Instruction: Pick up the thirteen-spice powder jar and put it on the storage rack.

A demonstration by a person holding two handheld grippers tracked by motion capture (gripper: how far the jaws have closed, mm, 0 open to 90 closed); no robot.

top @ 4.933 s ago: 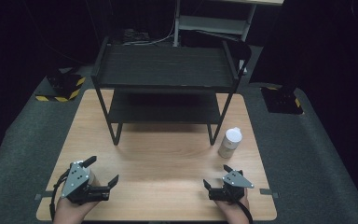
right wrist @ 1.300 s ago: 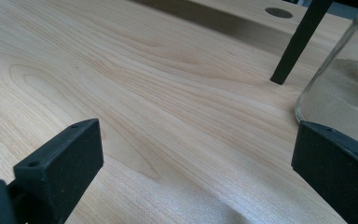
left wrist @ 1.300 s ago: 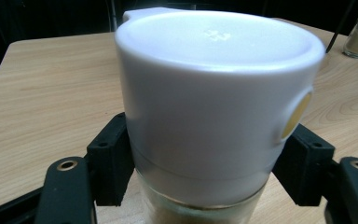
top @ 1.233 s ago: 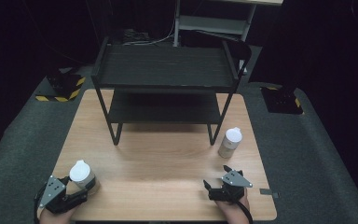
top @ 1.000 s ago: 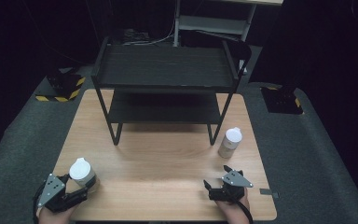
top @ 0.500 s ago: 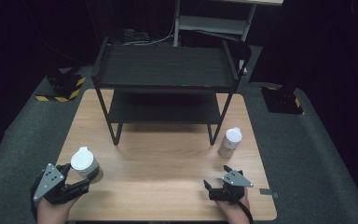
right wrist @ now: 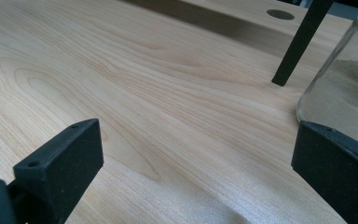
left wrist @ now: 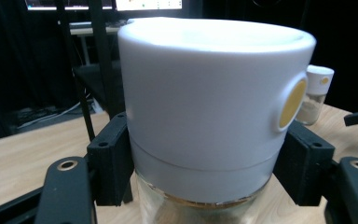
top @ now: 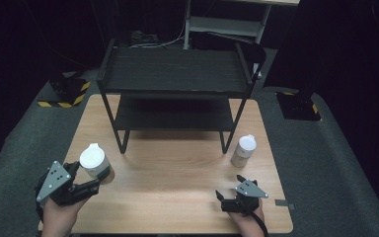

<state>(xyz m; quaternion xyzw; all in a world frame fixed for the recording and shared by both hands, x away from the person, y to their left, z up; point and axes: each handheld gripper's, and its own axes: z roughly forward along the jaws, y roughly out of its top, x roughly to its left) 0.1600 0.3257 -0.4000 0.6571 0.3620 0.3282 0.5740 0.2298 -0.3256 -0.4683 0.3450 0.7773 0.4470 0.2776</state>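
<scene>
High view and both claw views, one instant. The desk, pale wood grain, carries a black two-tier shelf rack along its far half; both tiers stand bare, and the rack's near legs come down roughly level with the second jar. The left claw sits near the desk's near left corner and is clamped on the held jar, a glass jar with a broad white cap and tan contents; in the left claw view the two black jaws press against opposite sides of the jar just where cap meets glass, and a yellow dot marks the cap's side. The jar's long axis runs close to upright, tipped a little, and it appears clear of the desk surface. A second jar of the same kind stands upright by the rack's near right leg, apart from it. The right claw rests low at the near right edge with its jaws spread wide and nothing between them; the right claw view shows that second jar just beyond its right jaw. Governing relation: the rack lies ahead of and to the right of the held jar, so the likely move is forward and inward, keeping the jar upright; the right claw is the nearer one to the standing jar.
</scene>
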